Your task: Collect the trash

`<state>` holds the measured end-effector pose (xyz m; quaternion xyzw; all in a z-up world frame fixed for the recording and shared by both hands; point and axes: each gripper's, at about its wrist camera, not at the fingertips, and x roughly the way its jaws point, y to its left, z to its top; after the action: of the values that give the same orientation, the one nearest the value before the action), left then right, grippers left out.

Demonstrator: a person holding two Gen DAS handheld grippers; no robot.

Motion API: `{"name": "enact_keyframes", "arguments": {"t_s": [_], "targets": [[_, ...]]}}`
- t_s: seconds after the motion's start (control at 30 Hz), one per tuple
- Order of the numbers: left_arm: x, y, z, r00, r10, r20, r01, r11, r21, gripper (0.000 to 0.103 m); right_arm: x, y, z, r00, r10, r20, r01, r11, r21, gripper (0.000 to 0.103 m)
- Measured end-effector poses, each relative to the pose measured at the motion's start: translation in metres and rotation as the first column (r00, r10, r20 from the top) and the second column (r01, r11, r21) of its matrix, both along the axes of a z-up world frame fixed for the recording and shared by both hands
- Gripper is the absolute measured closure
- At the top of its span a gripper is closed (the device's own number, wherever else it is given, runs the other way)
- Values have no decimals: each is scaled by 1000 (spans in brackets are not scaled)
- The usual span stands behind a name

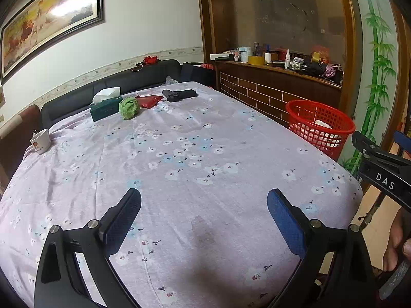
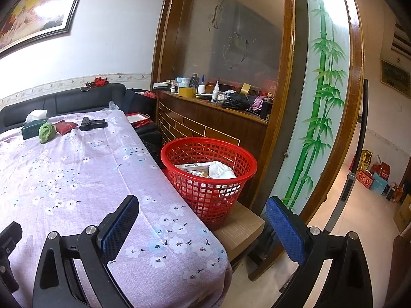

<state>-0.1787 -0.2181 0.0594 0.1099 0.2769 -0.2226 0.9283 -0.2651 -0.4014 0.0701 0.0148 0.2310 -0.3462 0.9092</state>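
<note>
Right wrist view shows the red basket (image 2: pixel 209 177) already holding boxes and white paper, both grippers' jaws apart and empty, while beyond it the table (image 2: pixel 77 179) looks nearly cleared.

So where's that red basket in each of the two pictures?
Left wrist view: the red basket is at the right, past the table's far right edge.
Right wrist view: the basket is near the middle, beside the table on a brown box.
Shared landmark: the green cloth on the table.
</note>
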Motion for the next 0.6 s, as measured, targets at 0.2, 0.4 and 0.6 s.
{"name": "enact_keyframes", "arguments": {"t_s": [0.2, 0.4, 0.6], "targets": [[2, 1, 0, 1000, -5, -10, 5, 1000, -7, 5, 0, 0, 0, 1000, -1, -1, 1, 1000, 2, 2], [0, -1, -2, 1000, -12, -17, 12, 1000, -3, 5, 0, 0, 0, 1000, -1, -1, 1, 1000, 2, 2], [0, -1, -2, 1000, -16, -23, 16, 1000, -8, 5, 0, 0, -2, 1000, -1, -2, 1, 1000, 1, 2]]}}
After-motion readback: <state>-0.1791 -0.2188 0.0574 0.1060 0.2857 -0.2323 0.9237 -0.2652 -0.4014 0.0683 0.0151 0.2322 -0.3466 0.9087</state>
